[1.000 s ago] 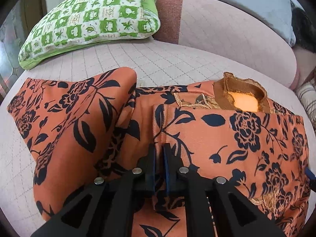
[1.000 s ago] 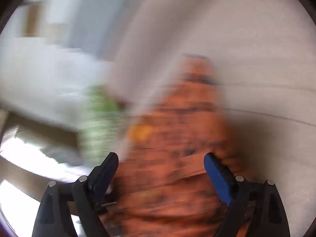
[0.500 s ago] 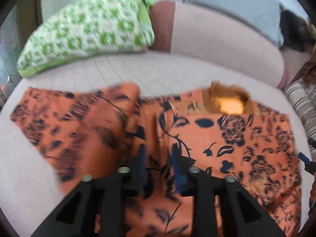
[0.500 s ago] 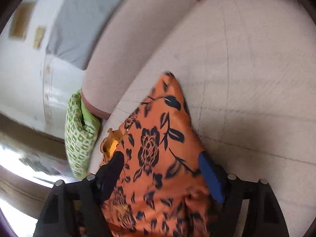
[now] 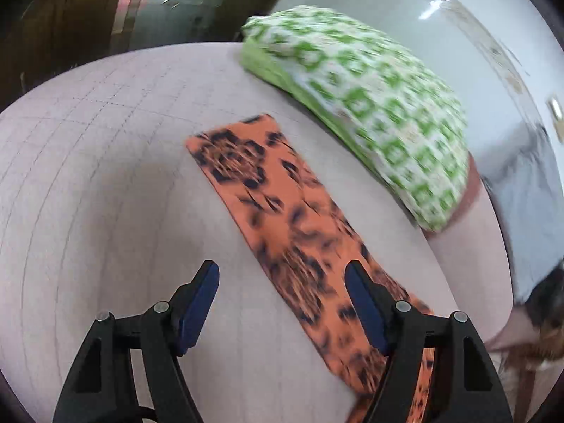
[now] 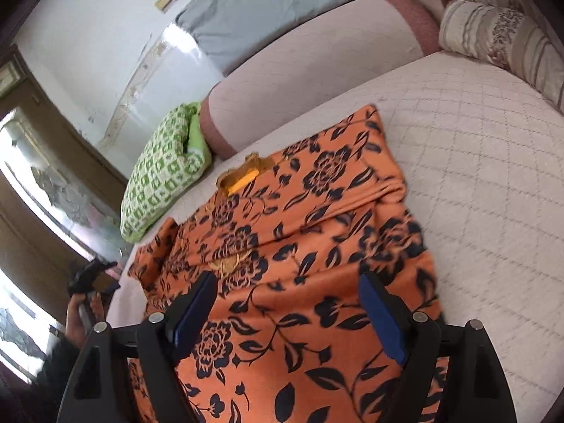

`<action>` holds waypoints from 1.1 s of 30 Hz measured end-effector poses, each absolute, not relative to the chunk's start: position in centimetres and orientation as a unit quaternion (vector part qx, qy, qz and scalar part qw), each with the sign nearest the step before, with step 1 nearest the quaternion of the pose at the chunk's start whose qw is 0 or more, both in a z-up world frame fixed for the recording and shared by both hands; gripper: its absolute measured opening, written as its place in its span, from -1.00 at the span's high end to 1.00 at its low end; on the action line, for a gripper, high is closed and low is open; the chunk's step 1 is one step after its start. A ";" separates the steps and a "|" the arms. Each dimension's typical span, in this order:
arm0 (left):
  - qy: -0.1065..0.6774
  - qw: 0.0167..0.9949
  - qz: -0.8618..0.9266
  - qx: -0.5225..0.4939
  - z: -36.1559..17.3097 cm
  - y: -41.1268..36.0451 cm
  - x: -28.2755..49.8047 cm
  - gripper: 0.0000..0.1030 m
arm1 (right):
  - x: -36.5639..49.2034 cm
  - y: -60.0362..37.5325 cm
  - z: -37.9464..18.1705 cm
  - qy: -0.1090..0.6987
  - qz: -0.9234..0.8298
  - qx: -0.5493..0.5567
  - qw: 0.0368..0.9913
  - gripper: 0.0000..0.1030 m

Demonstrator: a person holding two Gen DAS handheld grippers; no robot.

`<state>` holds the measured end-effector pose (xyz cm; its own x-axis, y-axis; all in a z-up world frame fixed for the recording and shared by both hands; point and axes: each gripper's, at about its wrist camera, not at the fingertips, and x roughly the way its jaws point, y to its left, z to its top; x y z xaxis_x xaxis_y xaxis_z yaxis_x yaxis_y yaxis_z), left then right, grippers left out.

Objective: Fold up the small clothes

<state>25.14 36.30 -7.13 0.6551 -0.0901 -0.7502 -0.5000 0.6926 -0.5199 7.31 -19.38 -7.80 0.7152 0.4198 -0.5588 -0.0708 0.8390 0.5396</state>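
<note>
My left claw (image 5: 280, 303) stood open over the sleeve (image 5: 261, 190) lying flat toward the sofa's pillow (image 5: 366, 105) end; my right claw (image 6: 287, 312) hung open above the orange floral garment (image 6: 303, 232) mid-seat. Step judged: sleeve folds. Next: grip the outstretched sleeve and fold it inward

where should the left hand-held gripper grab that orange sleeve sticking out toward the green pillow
Take the sleeve at its free cuff end, the squared edge farthest from the left hand-held gripper. It lies flat and straight on the quilted cushion, beside the green pillow. Probably come in along the sleeve's length from the bare cushion side, one finger sliding under the edge, so it can fold back over the body.
</note>
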 end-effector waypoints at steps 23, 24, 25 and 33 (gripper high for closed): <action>0.448 0.819 0.218 -0.284 -8.3 39.7 34.1 0.92 | 7.6 -19.4 -8.0 0.335 0.128 0.222 0.907 -0.64; 0.428 0.837 0.218 -0.261 -6.0 38.4 33.7 0.92 | 7.4 -19.5 -7.9 0.331 0.129 0.223 0.908 -0.64; 0.408 0.855 0.213 -0.237 -3.8 36.9 33.3 0.92 | 7.3 -19.5 -7.9 0.329 0.129 0.224 0.908 -0.64; 0.224 0.969 0.037 -0.102 13.0 16.9 25.6 0.92 | 6.0 -20.5 -7.0 0.303 0.137 0.249 0.910 -0.64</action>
<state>25.63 16.93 13.01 0.8972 0.0253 -0.4408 -0.1163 0.9766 -0.1806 5.99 -20.47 -7.03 0.7791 0.4002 -0.4825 -0.0989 0.8385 0.5358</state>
